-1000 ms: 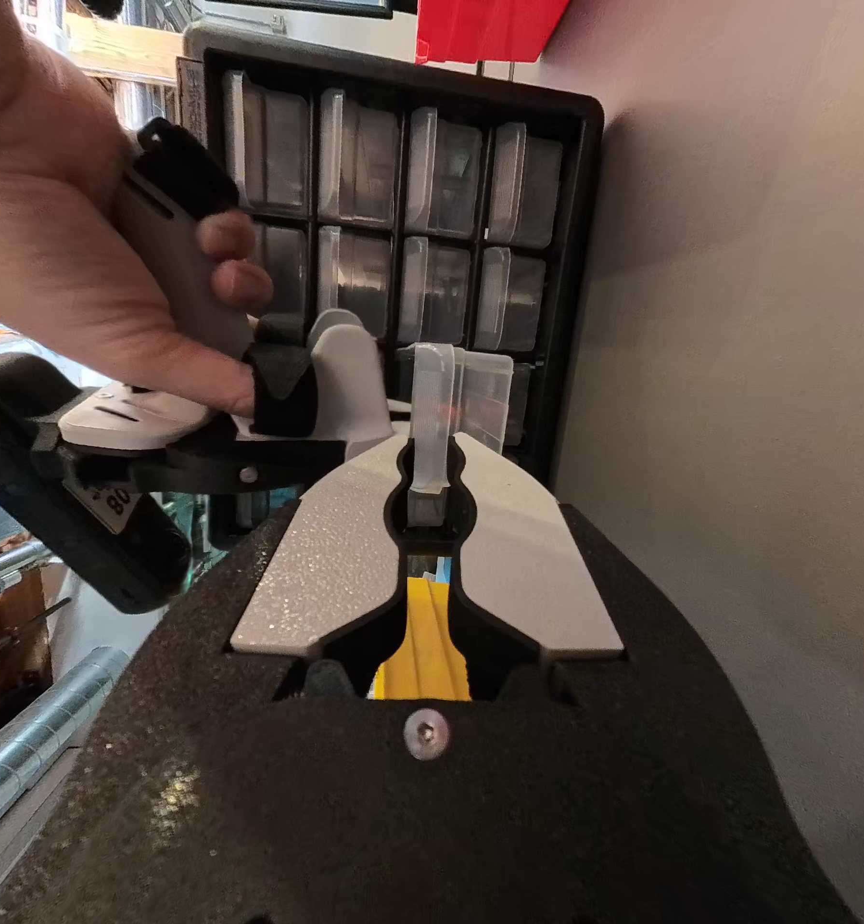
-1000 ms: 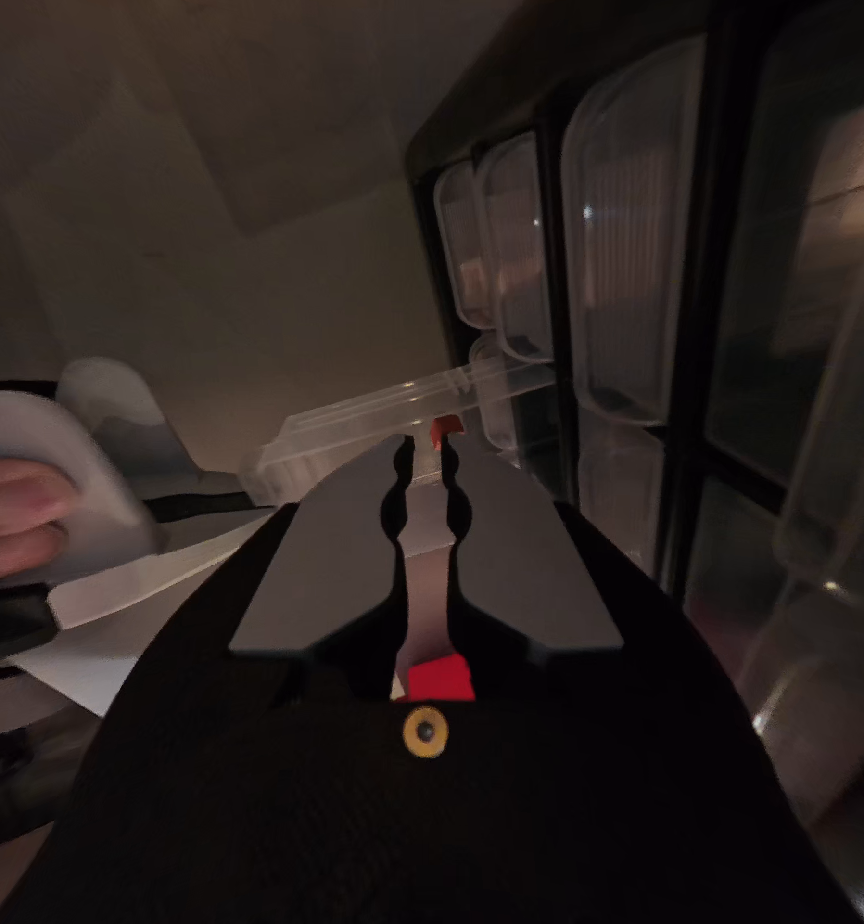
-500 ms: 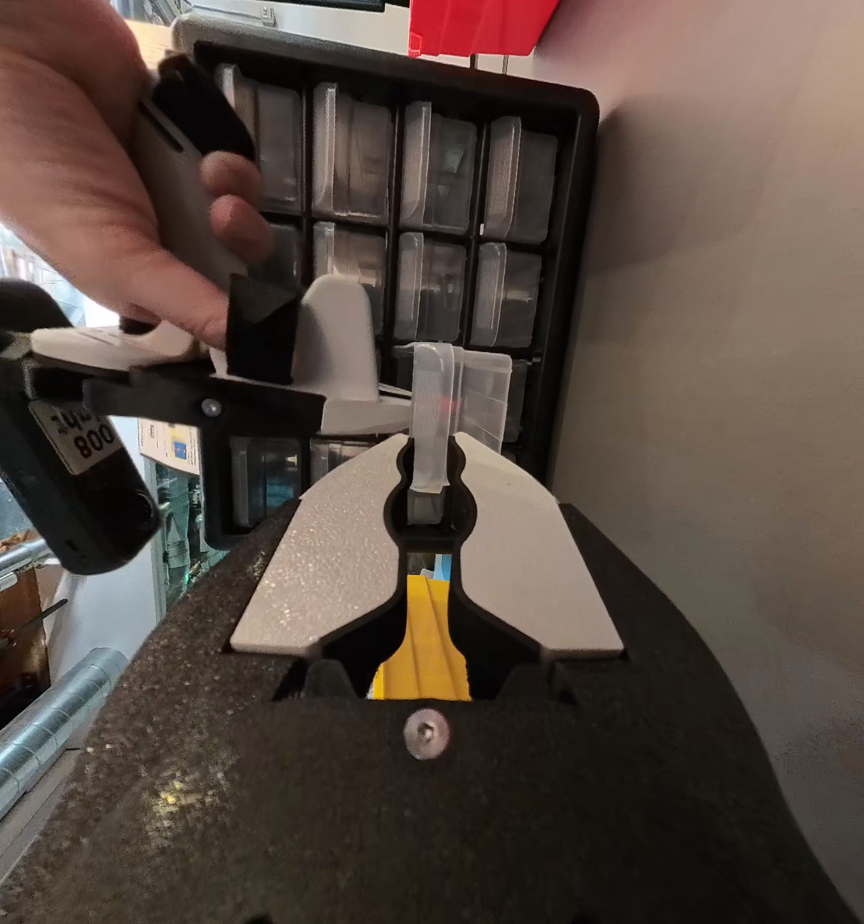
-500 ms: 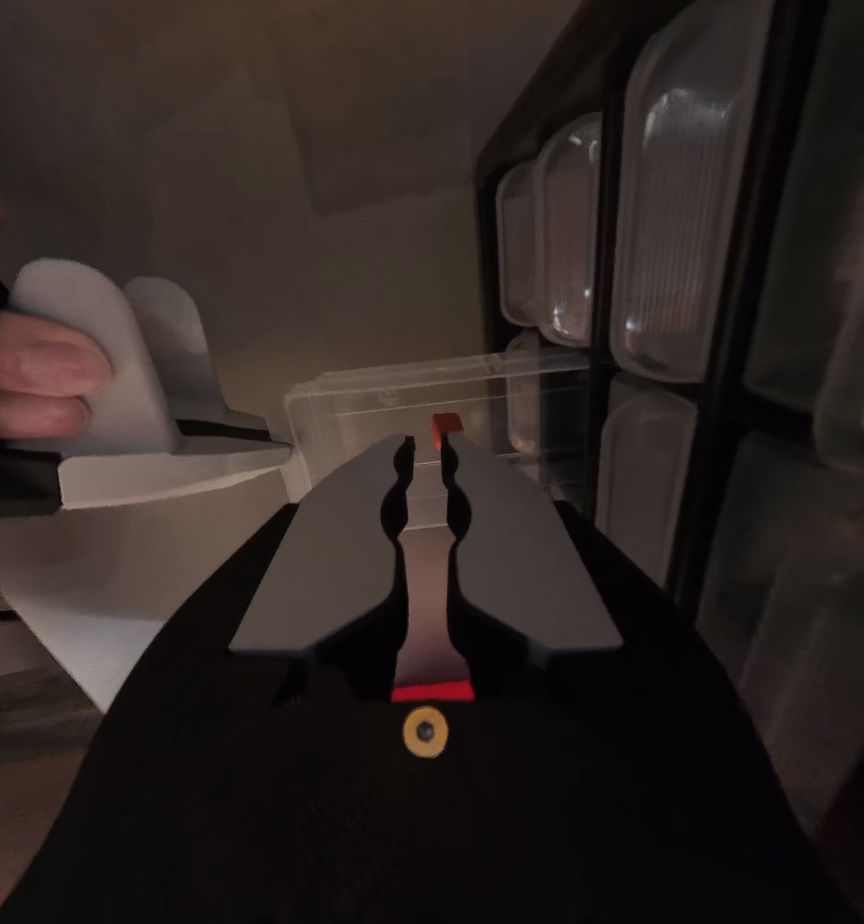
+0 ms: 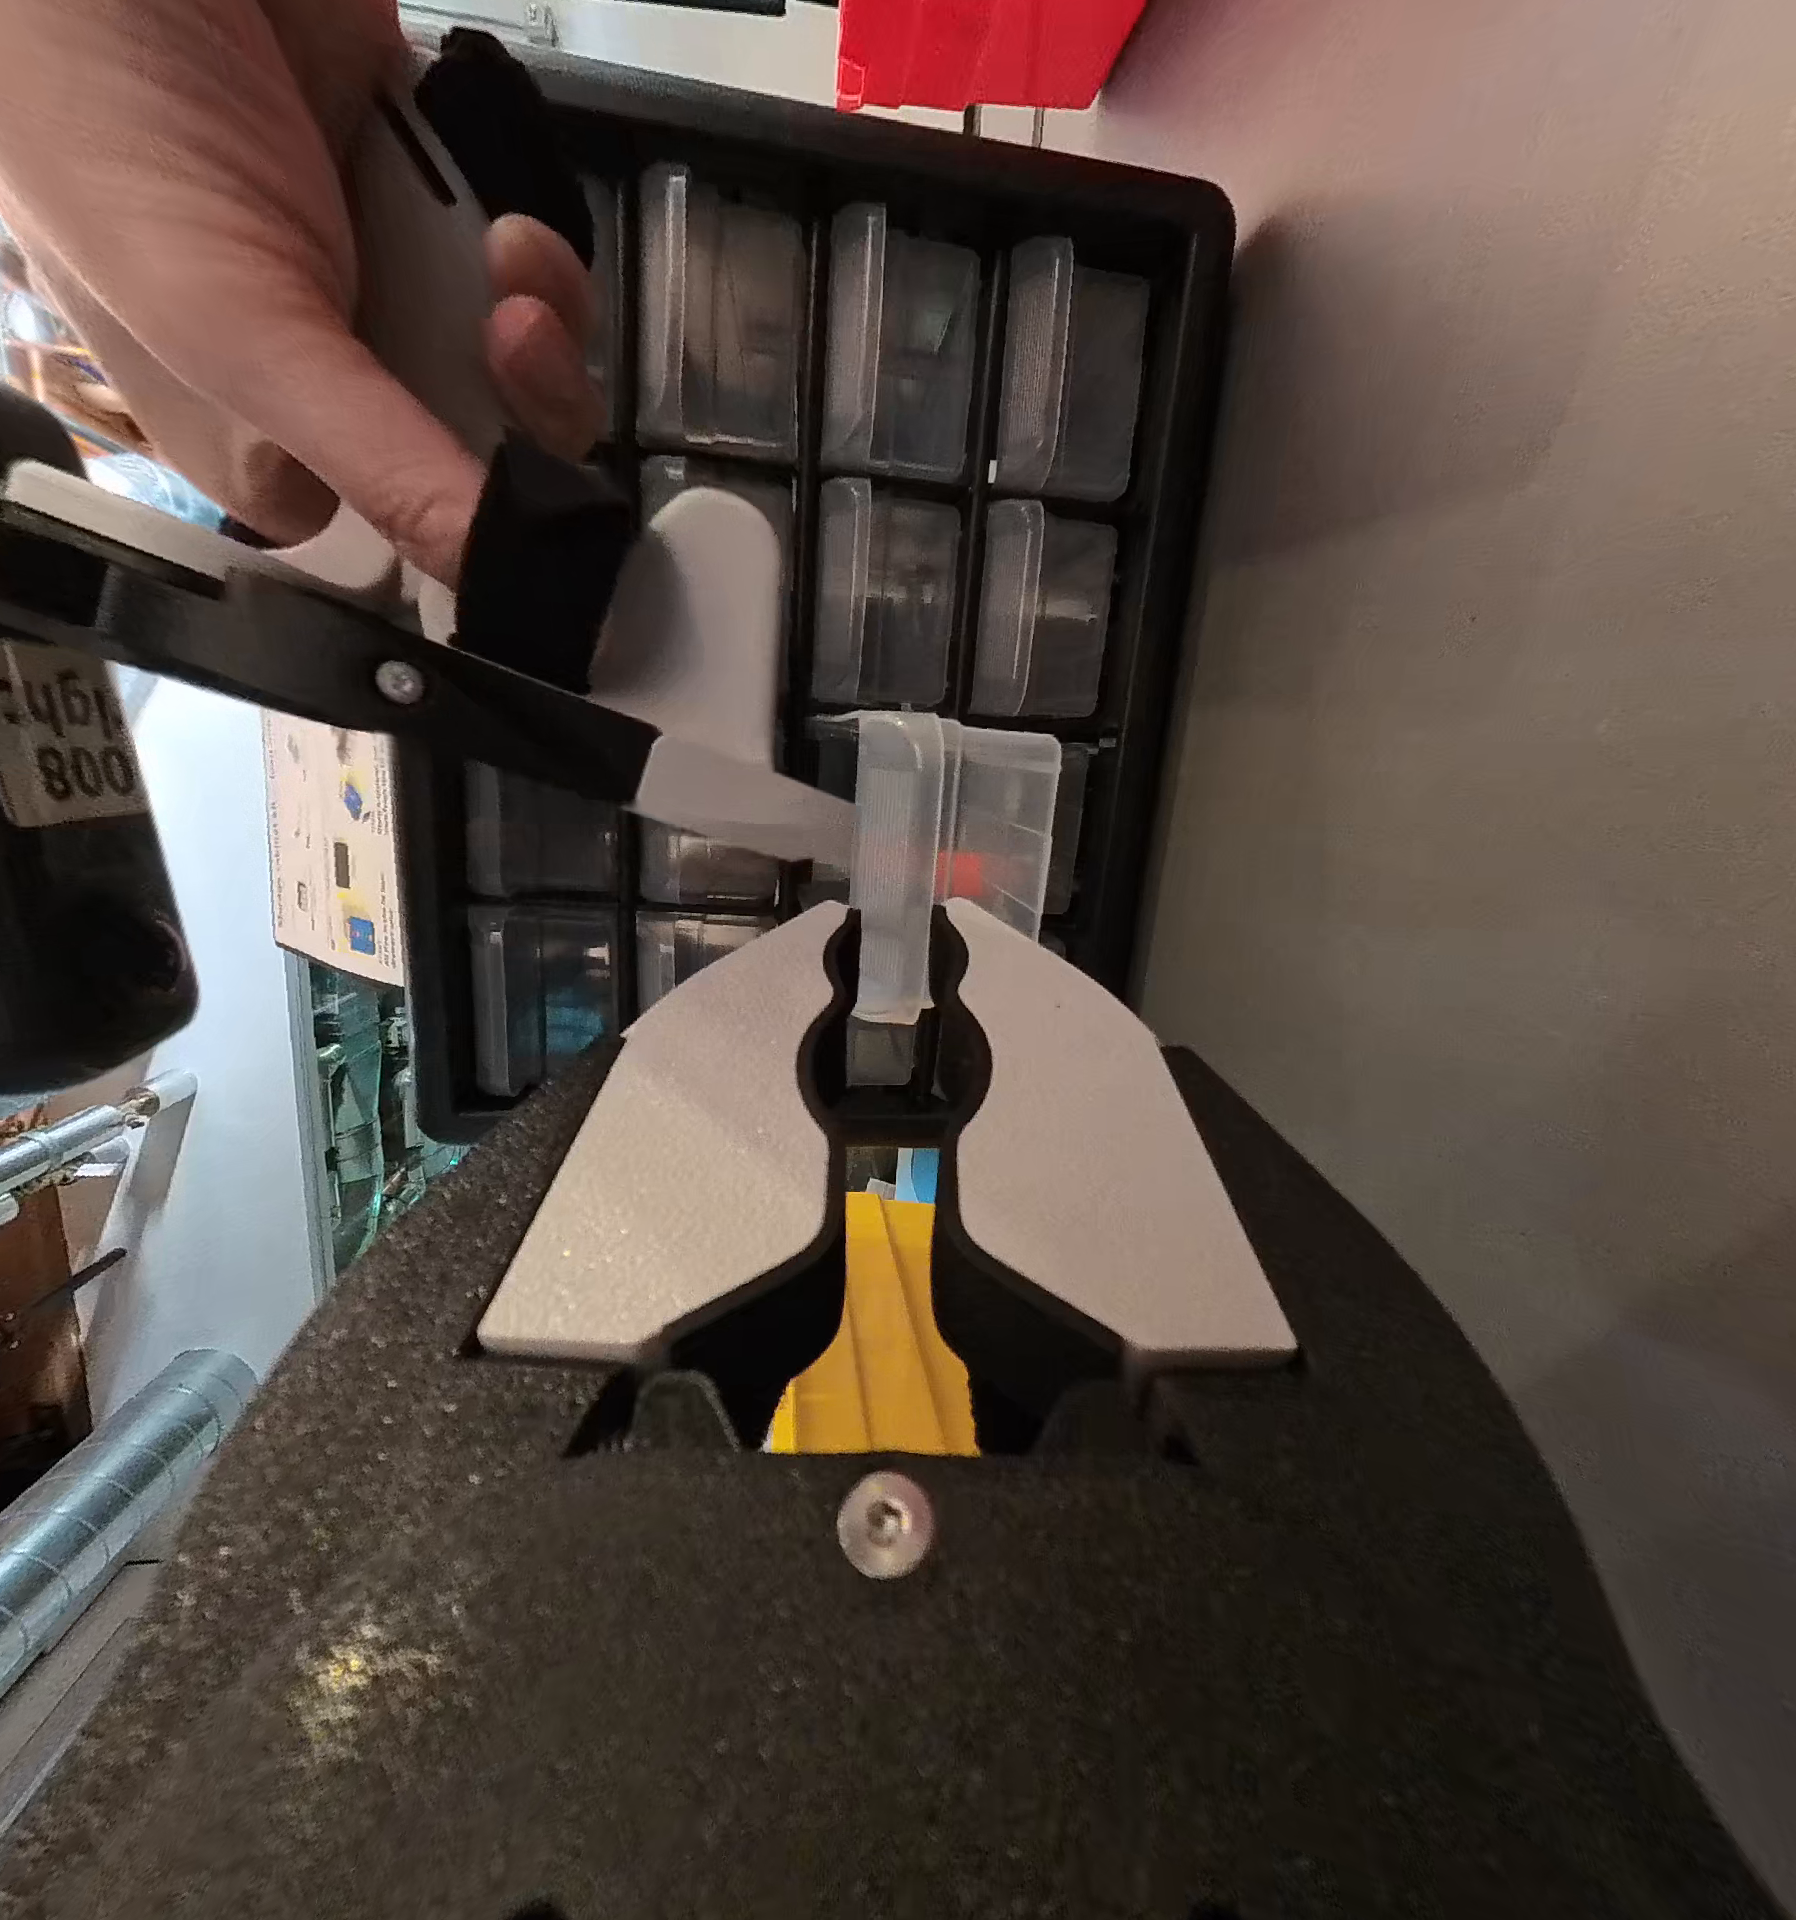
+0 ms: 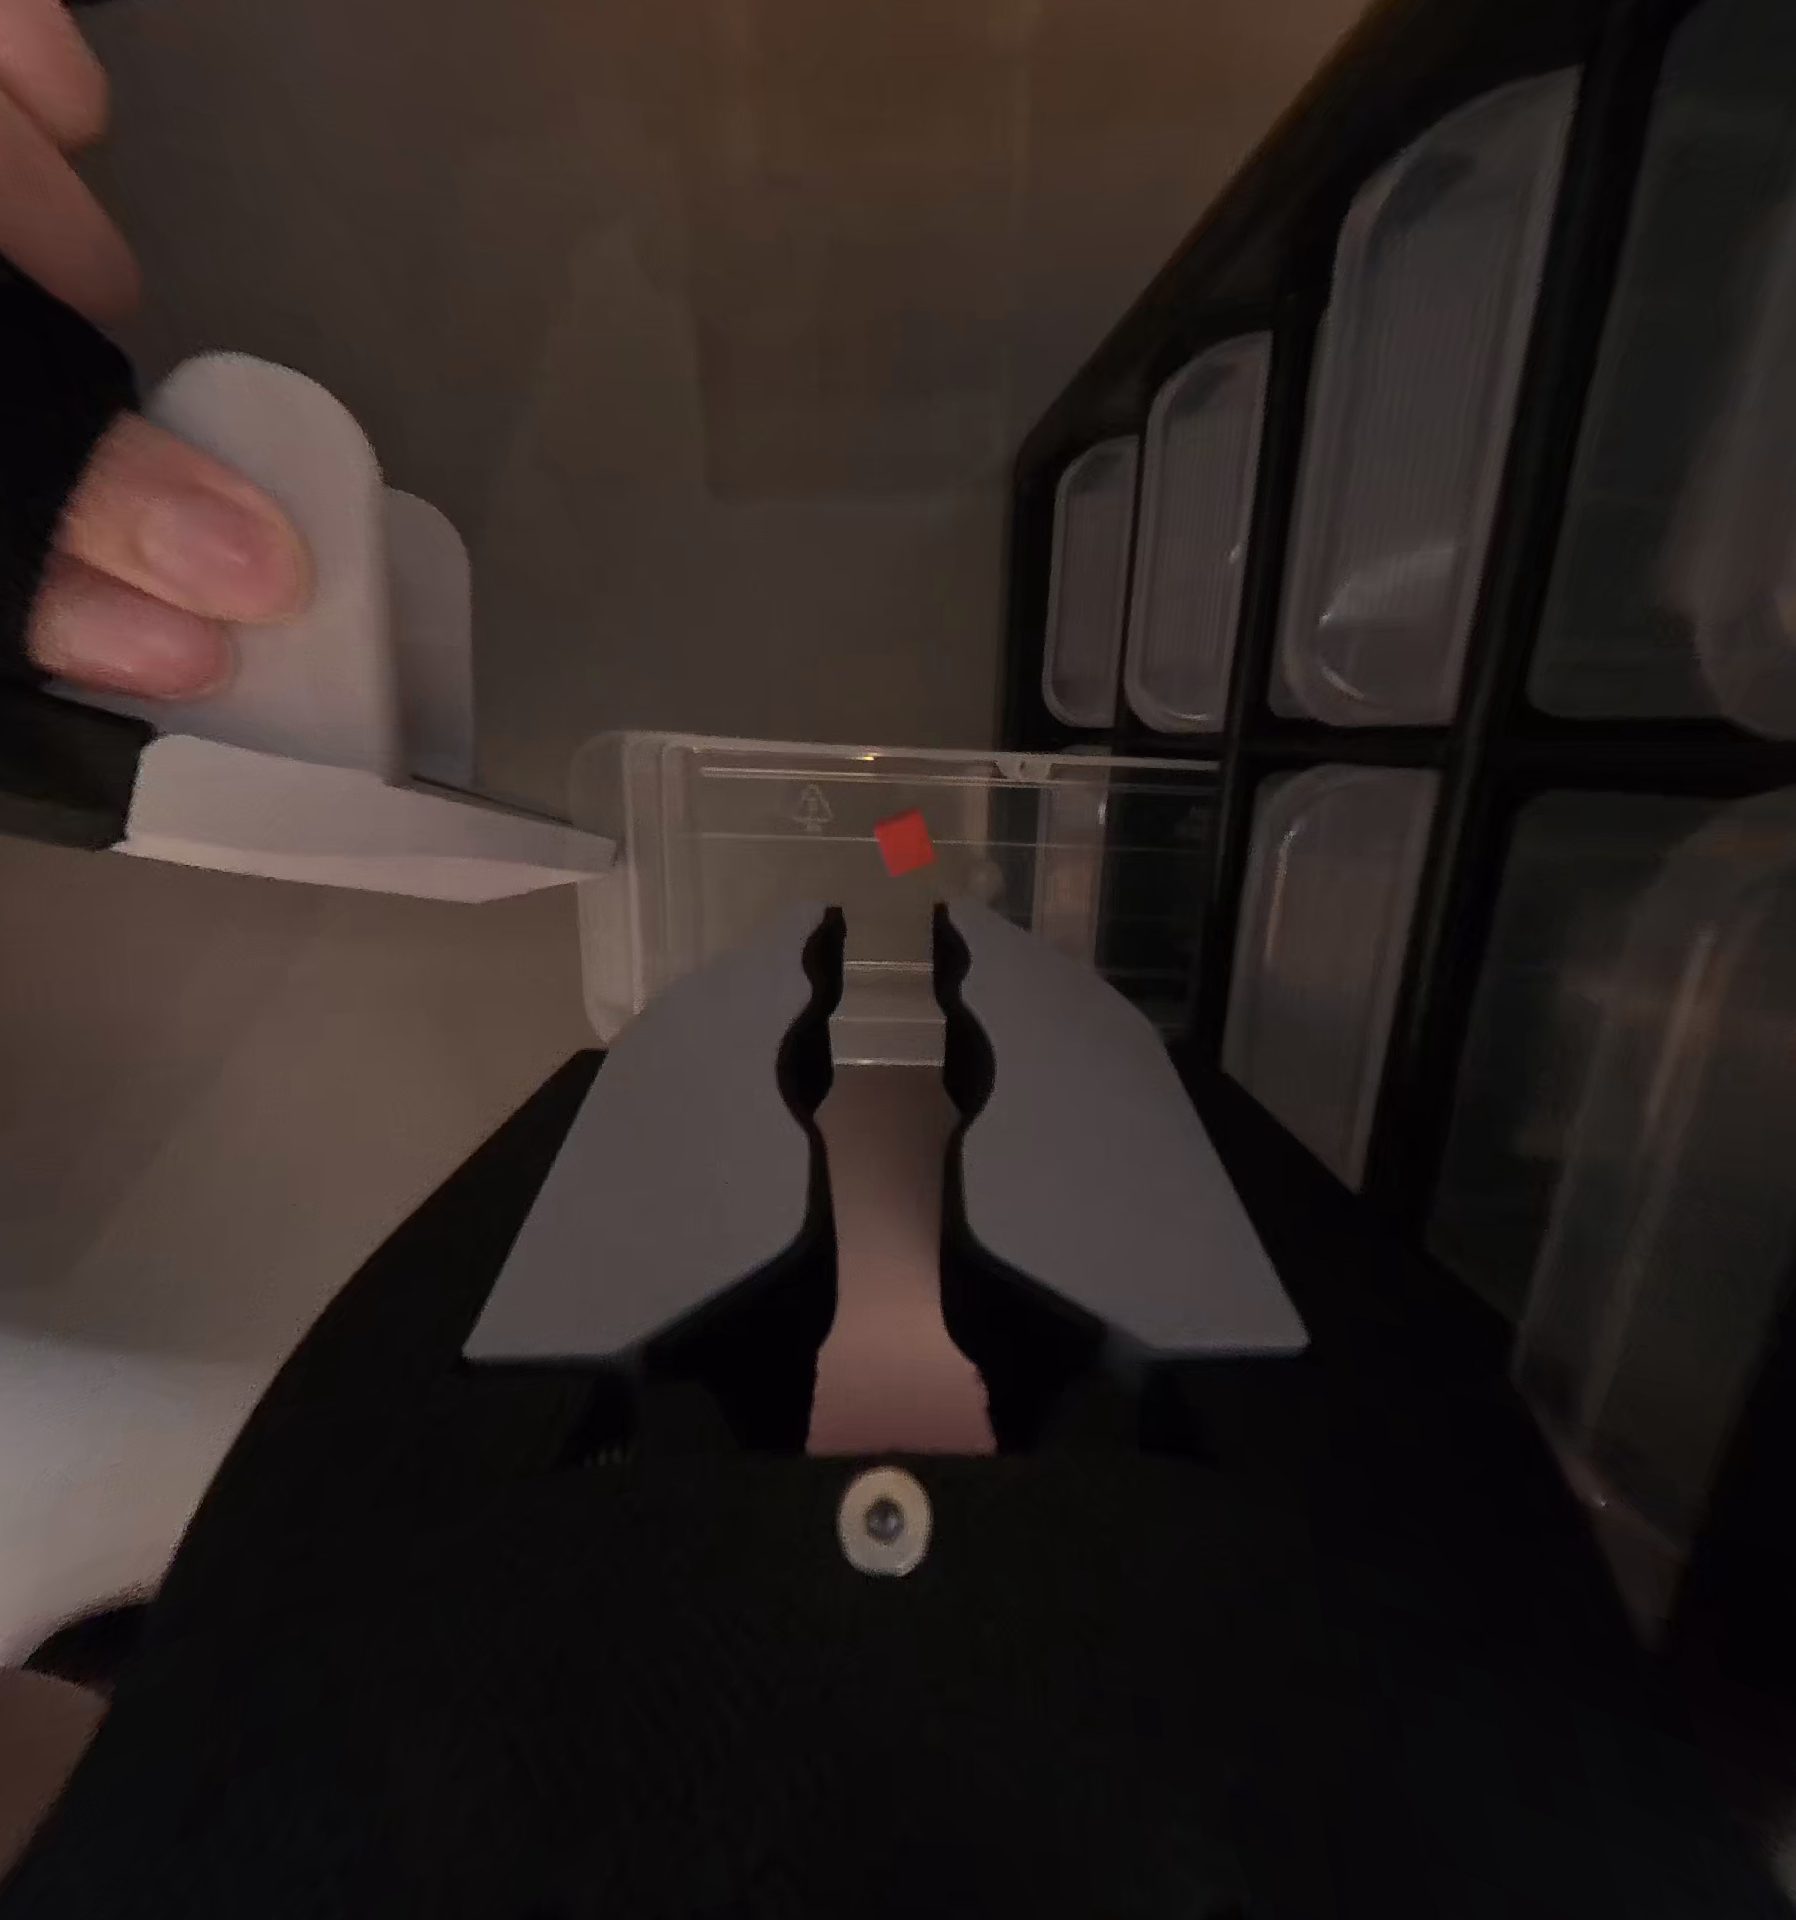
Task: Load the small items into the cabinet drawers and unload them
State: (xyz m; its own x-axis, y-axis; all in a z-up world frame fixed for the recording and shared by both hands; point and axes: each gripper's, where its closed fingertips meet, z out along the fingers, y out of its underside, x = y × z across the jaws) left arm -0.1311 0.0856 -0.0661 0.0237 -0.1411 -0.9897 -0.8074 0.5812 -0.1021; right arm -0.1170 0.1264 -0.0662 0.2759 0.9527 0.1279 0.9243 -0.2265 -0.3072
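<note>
A black cabinet [image 5: 1200, 416] of small clear drawers stands against a grey wall. One clear drawer [image 5: 1003, 821] is pulled out. My left gripper [image 5: 894, 914] is shut on its front handle. A small red cube [image 6: 904, 844] lies inside the drawer [image 6: 759, 831] and shows faintly through the plastic in the left wrist view [image 5: 967, 873]. My right gripper [image 6: 886, 914] is open and empty, its tips just short of the cube, over the drawer. In the left wrist view the right gripper [image 5: 826, 821] comes in from the left, held by a hand. The left gripper [image 6: 587, 862] shows at the drawer's front.
The grey wall [image 5: 1496, 727] runs close on the right of the cabinet. A red bin [image 5: 977, 52] hangs above it. Metal pipes [image 5: 63, 1507] lie at the lower left. A printed sheet [image 5: 338, 831] is on the cabinet's side. Closed drawers [image 6: 1393, 468] line the cabinet front. My hands' fingertips stand some 5 centimeters from each other.
My right gripper held the red cube between its tips; it has opened and the cube now lies in the drawer. The right gripper tilted and rose. The left gripper kept hold of the drawer.
</note>
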